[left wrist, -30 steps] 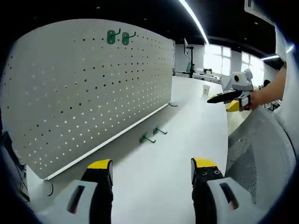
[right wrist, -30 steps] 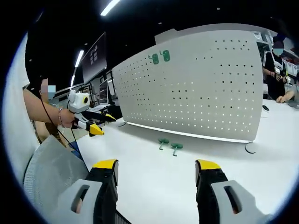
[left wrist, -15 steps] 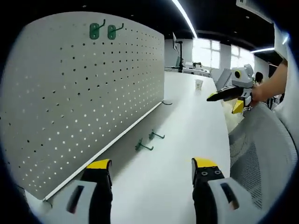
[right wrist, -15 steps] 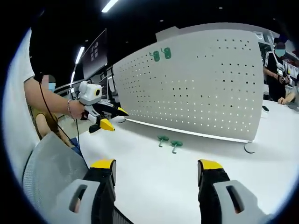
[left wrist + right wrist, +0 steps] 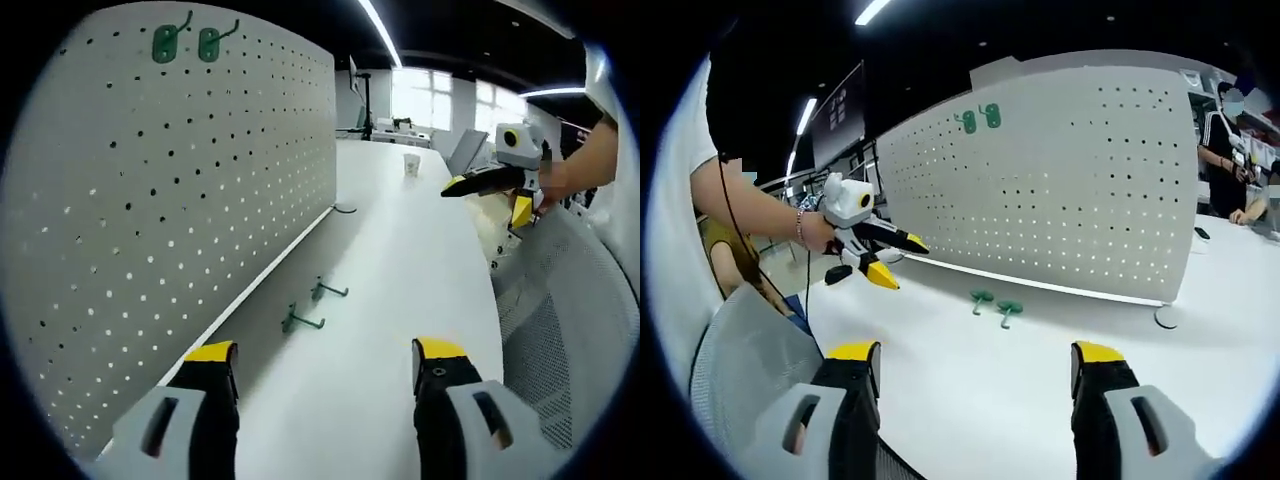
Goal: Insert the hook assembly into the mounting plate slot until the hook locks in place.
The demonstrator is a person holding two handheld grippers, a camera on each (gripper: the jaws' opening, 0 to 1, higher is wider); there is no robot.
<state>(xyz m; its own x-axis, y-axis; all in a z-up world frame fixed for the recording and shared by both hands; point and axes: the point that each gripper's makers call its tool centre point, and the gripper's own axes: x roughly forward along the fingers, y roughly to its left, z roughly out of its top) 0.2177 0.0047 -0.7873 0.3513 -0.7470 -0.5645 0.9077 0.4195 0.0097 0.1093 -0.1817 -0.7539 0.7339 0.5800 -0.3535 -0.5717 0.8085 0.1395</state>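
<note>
Your left gripper (image 5: 325, 365) and your right gripper (image 5: 976, 368) are both released and hold nothing. The 2 green hooks (image 5: 315, 306) lie on the white table (image 5: 420, 260), near the foot of the pegboard (image 5: 180, 190); 2 more hooks (image 5: 187, 42) hang high on it.

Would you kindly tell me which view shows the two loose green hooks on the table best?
The left gripper view: the loose green hooks lie nearer, their prongs distinct. The right gripper view shows them smaller, seen base-on, below the pegboard.
</note>
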